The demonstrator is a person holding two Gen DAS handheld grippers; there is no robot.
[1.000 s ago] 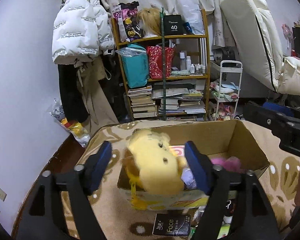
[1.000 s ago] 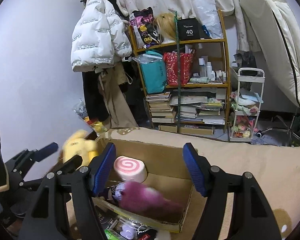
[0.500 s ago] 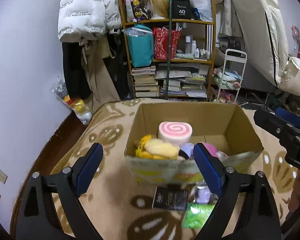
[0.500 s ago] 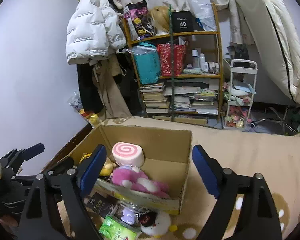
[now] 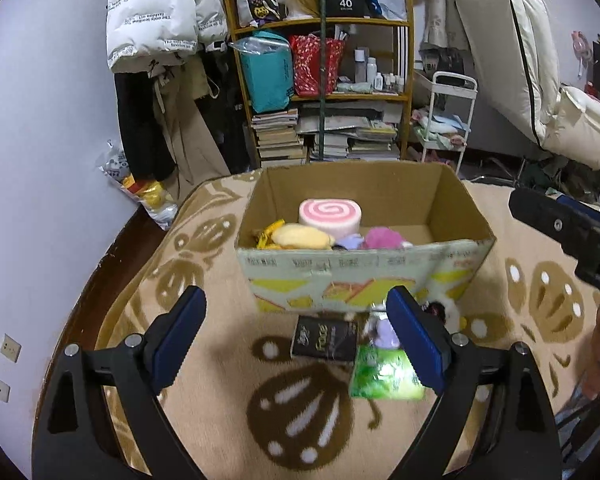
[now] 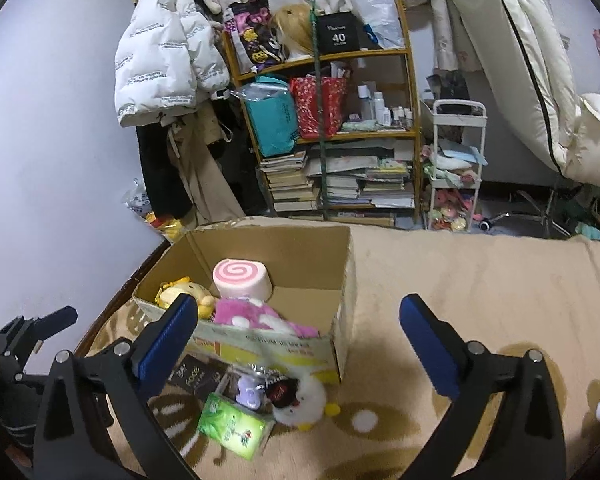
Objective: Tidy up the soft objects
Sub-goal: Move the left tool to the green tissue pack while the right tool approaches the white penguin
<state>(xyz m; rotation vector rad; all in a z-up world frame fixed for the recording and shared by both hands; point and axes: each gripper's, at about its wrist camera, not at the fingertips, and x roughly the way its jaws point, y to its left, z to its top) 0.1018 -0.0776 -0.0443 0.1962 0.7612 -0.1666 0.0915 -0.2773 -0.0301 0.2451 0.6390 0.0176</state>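
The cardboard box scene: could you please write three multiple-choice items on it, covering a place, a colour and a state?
1. Where is the swirl-patterned cushion?
A. inside the cardboard box
B. on the rug
C. on the shelf

2. What colour is the packet on the rug?
A. red
B. green
C. blue

3. What does the left gripper hold?
A. yellow plush
B. black packet
C. nothing

Key:
A, the swirl cushion sits within the cardboard box.
B, the packet is bright green.
C, the left gripper has nothing between its fingers.
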